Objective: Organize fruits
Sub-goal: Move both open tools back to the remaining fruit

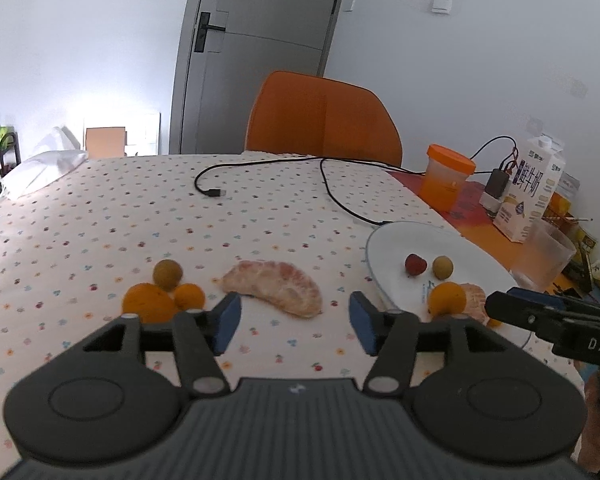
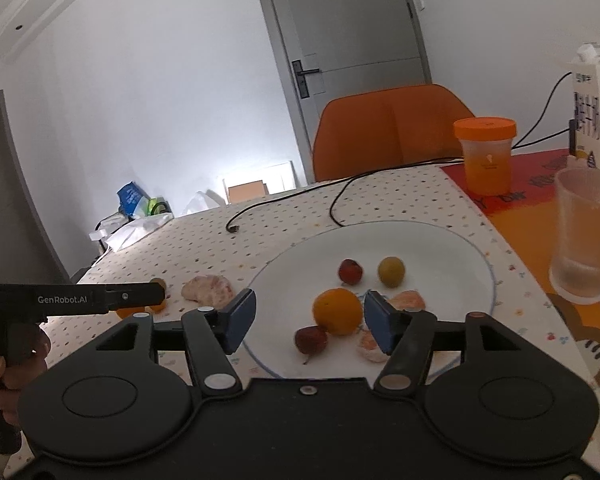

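Note:
In the left wrist view my left gripper [image 1: 294,318] is open and empty above the dotted tablecloth, just short of a peeled pomelo segment [image 1: 274,288]. Left of it lie two oranges [image 1: 150,302] and a brown-green round fruit [image 1: 167,273]. The white plate [image 1: 400,244] at right holds a red fruit [image 1: 415,264], a yellow-green fruit [image 1: 443,267] and an orange [image 1: 447,298]. In the right wrist view my right gripper [image 2: 310,318] is open over the plate [image 2: 440,248], its fingers on either side of an orange [image 2: 337,311], with two red fruits [image 2: 311,340], a green fruit [image 2: 391,271] and peeled segments [image 2: 408,302].
A black cable [image 1: 328,184] crosses the table. An orange-lidded jar [image 2: 485,154], a milk carton [image 2: 596,112] and a clear plastic cup [image 2: 586,236] stand at right. An orange chair [image 1: 324,120] is behind the table. A white bag [image 1: 40,168] lies far left.

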Tool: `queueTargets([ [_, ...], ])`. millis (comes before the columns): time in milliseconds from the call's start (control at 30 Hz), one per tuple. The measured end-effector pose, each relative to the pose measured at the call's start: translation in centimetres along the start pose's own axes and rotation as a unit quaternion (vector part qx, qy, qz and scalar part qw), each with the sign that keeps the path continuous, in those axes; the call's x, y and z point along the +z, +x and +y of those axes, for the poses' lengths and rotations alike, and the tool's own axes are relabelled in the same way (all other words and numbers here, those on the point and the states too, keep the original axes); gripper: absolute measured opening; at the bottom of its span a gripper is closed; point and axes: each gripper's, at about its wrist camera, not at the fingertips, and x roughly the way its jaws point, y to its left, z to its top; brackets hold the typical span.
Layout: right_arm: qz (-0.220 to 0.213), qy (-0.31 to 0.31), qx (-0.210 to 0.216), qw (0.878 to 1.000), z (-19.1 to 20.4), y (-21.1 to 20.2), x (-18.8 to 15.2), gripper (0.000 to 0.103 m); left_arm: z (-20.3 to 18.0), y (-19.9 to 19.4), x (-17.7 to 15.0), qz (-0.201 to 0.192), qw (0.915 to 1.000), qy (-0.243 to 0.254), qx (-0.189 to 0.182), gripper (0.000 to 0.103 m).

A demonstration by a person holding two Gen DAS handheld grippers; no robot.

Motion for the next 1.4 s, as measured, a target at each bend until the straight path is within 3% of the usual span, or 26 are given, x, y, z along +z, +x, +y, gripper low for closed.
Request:
queueTargets([
  [100,0.003,-0.004,0.007,1.0,0.6,0.4,0.0,0.062,0.7,-0.2,-0.2,0.005,0.9999,-0.005,0.011,0.074],
  [333,0.006,-0.01,0.028,1.0,2.2,1.2,0.0,0.077,2.5,-1.1,-0.5,-0.001,0.9996,-0.014,0.026,0.084],
  [467,0.01,-0.01,0.046,0.999,3.0,1.9,0.1,0.095,3.6,-1.4,-0.6,0.0,0.9989,-0.019,0.043,0.09],
  [1033,0.035,-0.045,0.085,0.995,7.0,5.2,0.7,0.097,7.4,-2.3,-0.9,-0.006,0.9966,-0.048,0.067,0.09],
  [1233,0.041,-0.062,0.093,0.993,7.8,6.8,1.3,0.095,8.2,-2.0,-0.7,-0.009,0.9961,-0.055,0.069,0.087],
  [1400,0.053,-0.077,0.099,0.991,8.4,8.2,1.8,0.089,8.8,-1.2,-0.5,-0.004,0.9958,-0.069,0.061,0.077],
])
